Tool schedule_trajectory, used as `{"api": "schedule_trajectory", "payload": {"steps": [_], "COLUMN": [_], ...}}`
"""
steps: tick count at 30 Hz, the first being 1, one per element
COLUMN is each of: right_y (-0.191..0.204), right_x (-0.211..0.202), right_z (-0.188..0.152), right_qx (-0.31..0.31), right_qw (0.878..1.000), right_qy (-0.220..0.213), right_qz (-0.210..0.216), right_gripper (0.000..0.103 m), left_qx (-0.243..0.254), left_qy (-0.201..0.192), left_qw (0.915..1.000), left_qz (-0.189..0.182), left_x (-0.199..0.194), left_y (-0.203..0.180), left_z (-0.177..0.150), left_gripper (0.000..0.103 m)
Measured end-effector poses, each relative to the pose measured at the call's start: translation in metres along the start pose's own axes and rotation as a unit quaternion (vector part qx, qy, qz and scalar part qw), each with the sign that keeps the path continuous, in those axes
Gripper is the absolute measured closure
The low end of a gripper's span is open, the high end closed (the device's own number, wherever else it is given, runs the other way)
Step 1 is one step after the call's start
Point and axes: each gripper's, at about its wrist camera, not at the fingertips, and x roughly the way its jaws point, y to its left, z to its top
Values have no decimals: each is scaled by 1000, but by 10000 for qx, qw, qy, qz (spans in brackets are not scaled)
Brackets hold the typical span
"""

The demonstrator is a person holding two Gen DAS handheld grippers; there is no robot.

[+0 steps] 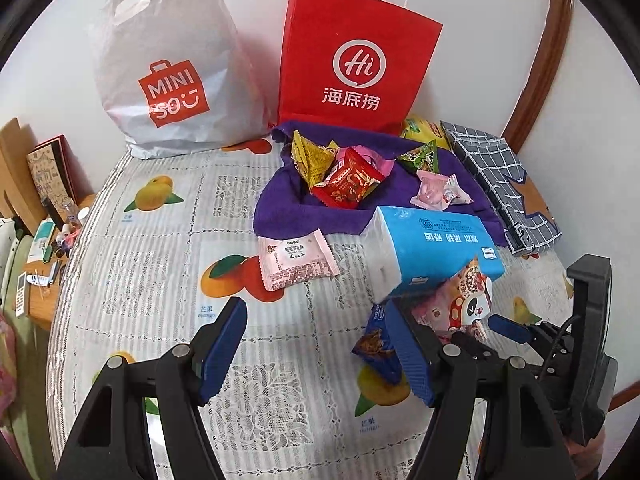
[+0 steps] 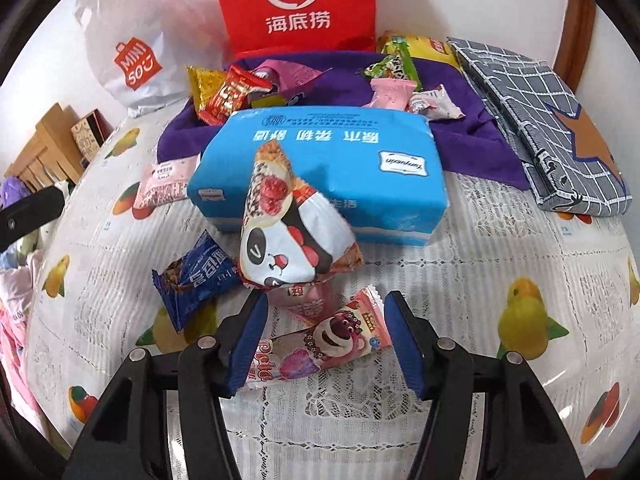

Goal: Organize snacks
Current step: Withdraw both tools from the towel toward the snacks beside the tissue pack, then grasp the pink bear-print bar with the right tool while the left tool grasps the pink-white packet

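Our right gripper (image 2: 326, 338) hangs open astride the pink bear-print snack packet (image 2: 320, 346), just in front of the blue tissue pack (image 2: 320, 168) on the desk; light, crinkly and slippery, we judge it best pinched mid-body.

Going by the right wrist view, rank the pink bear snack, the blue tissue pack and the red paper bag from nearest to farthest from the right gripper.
1. Pink bear snack: between the right gripper fingers, on the tablecloth.
2. Blue tissue pack: mid-table, straight ahead.
3. Red paper bag: at the back, against the wall.
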Motion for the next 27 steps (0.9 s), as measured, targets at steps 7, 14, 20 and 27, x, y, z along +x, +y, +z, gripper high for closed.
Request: {"api": "schedule_trajectory", "payload": {"steps": [7, 14, 20, 27], "right_y": [3, -12, -12, -13], "right_x": [3, -3, -1, 4], "right_z": [-8, -16, -21, -26], "right_qx": [-410, -426, -454, -489], "right_qw": [9983, 9982, 9986, 9988], "right_qy": [101, 196, 235, 73], "right_qz": [-410, -373, -108, -46], "right_gripper": [42, 42, 42, 81], "left_qx": [48, 59, 17, -135], "left_qy": [33, 37, 56, 177], "left_qw": [10000, 10000, 10000, 9996], "left_qz": [-2, -6, 29, 194], "left_x": [2, 3, 5, 10], "left_y": [-3, -6, -6, 9], "left_z": [0, 2, 1, -4], "left_gripper": [33, 33, 33, 33]}}
